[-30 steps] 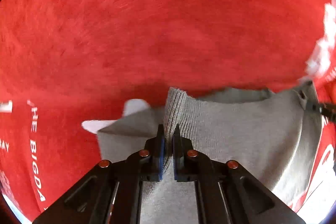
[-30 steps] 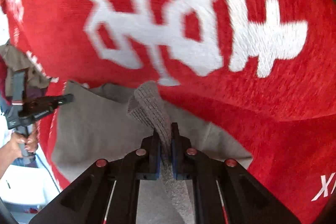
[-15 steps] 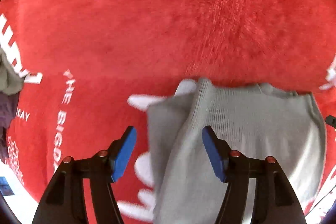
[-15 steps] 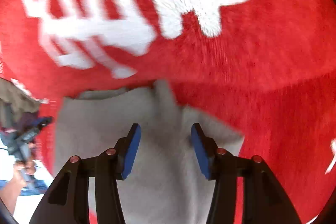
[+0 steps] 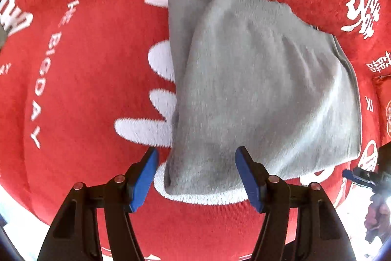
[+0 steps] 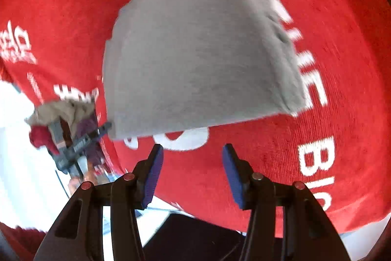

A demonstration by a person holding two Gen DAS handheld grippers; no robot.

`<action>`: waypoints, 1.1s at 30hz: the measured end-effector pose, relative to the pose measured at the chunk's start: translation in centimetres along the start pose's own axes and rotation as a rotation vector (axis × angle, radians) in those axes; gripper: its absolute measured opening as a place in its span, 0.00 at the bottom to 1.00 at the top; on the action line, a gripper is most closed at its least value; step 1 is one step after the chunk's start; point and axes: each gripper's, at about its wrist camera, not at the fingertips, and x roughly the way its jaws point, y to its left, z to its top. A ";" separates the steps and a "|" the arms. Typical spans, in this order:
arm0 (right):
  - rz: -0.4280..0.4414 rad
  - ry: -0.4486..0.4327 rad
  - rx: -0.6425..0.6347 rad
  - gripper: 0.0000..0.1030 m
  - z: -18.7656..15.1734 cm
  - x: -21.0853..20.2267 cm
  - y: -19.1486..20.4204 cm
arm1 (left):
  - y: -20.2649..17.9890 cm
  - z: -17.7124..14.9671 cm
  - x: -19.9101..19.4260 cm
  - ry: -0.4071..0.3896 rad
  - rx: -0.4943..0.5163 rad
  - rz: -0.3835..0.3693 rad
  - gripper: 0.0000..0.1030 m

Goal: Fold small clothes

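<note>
Grey knit garment (image 5: 256, 89) lies folded on the red cloth (image 5: 85, 80), covering part of that cloth's large white lettering. Seen from the right wrist, the garment (image 6: 195, 48) tapers away from the camera, its near hem lying across white print.

Just short of the garment's near edge, the left gripper (image 5: 196, 175) has its blue-padded jaws spread wide, one on either side of the hem's corner, gripping nothing. The right gripper (image 6: 193, 173) is likewise wide apart and empty, set a little back from the garment. Left of the garment in the right-wrist view sits a heap of other clothes (image 6: 61, 119).
</note>
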 end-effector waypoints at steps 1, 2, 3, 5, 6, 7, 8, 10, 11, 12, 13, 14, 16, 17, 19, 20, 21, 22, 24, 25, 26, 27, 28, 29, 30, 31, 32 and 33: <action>0.005 -0.049 0.036 0.53 0.0 0.0 -0.8 | 0.2 -0.3 0.6 0.015 -0.006 -0.020 0.64; 0.009 -0.083 0.071 0.53 0.1 -0.6 -1.7 | 0.3 0.2 1.0 0.023 -0.008 -0.031 0.53; 0.026 -0.123 0.120 0.53 0.2 -1.0 -2.4 | 0.3 0.0 1.4 0.032 0.000 -0.042 0.43; 0.119 -0.230 0.249 0.53 0.0 -1.0 -3.8 | 0.2 0.1 2.0 0.045 0.032 -0.034 0.21; 0.140 -0.248 0.281 0.36 0.4 -1.2 -3.9 | 0.1 -0.1 1.8 0.040 0.048 -0.039 0.19; 0.146 -0.262 0.307 0.08 0.4 -1.2 -4.1 | -0.1 -0.3 1.5 0.033 0.074 -0.040 0.15; 0.137 -0.269 0.305 0.08 0.6 -1.5 -3.7 | -0.1 -0.6 1.0 0.025 0.092 -0.037 0.15; 0.125 -0.289 0.239 0.08 0.6 -1.8 -1.7 | -0.3 -1.0 0.4 0.008 0.139 -0.020 0.12; 0.073 -0.292 0.175 0.08 0.7 -2.5 -0.9 | -0.2 -1.4 0.5 0.008 0.155 -0.006 0.12; 0.032 -0.291 0.148 0.08 0.6 -2.8 -0.6 | 0.0 -1.8 0.9 0.011 0.163 0.008 0.12; -0.024 -0.283 0.144 0.08 0.7 -2.9 -1.1 | 0.3 -2.2 1.4 0.016 0.159 0.016 0.12; -0.048 -0.271 0.156 0.08 1.4 -3.3 -2.2 | 0.6 -2.6 1.5 0.006 0.145 0.004 0.12; -0.099 -0.238 0.162 0.08 2.0 -2.5 -2.9 | 0.8 -3.0 1.1 -0.021 0.114 -0.011 0.12; -0.113 -0.232 0.151 0.08 1.9 -1.6 -1.9 | 0.8 -3.3 0.7 -0.037 0.104 -0.004 0.12; -0.139 -0.236 0.133 0.09 1.3 -1.7 -1.9 | 0.8 -3.8 0.0 -0.061 0.091 0.019 0.12; -0.149 -0.236 0.130 0.09 1.2 -1.7 -1.7 | 0.8 -4.1 -0.3 -0.067 0.086 0.047 0.12; -0.165 -0.234 0.129 0.13 1.0 -1.6 -1.6 | 1.0 -4.2 -0.5 -0.071 0.077 0.080 0.12; -0.192 -0.231 0.126 0.15 0.9 -1.6 -1.4 | 1.3 -4.3 -0.7 -0.069 0.060 0.114 0.12; -0.251 -0.222 0.104 0.18 0.5 -1.7 -0.5 | 2.4 -4.7 -0.8 -0.043 0.016 0.132 0.12; -0.277 -0.217 0.089 0.22 0.4 -1.6 0.2 | 2.9 -4.9 -0.8 -0.027 -0.020 0.126 0.12; -0.300 -0.213 0.067 0.26 0.0 -1.6 1.1 | 3.5 -5.2 -0.9 -0.027 -0.038 0.122 0.12; -0.312 -0.211 0.044 0.37 -0.3 -1.5 2.0 | 3.9 -5.4 -0.9 -0.030 -0.059 0.124 0.12; -0.314 -0.209 0.016 0.49 -0.7 -1.4 3.0 | 4.4 -5.6 -1.0 -0.034 -0.082 0.133 0.12; -0.291 -0.203 -0.020 0.52 -1.3 -0.9 4.5 | 4.7 -5.7 -1.0 -0.038 -0.096 0.138 0.14; -0.264 -0.193 -0.046 0.52 -1.8 -0.3 5.6 | 5.1 -6.0 -1.1 -0.045 -0.115 0.140 0.22; -0.205 -0.158 -0.084 0.52 -2.5 1.1 7.2 | 5.7 -6.2 -1.2 -0.059 -0.143 0.133 0.64; -0.153 -0.125 -0.105 0.52 -2.8 2.5 8.3 | 6.0 -6.3 -1.3 -0.076 -0.159 0.133 1.00; -0.080 -0.076 -0.122 0.52 -3.3 4.7 9.7 | 6.5 -6.7 -1.7 -0.112 -0.176 0.143 0.99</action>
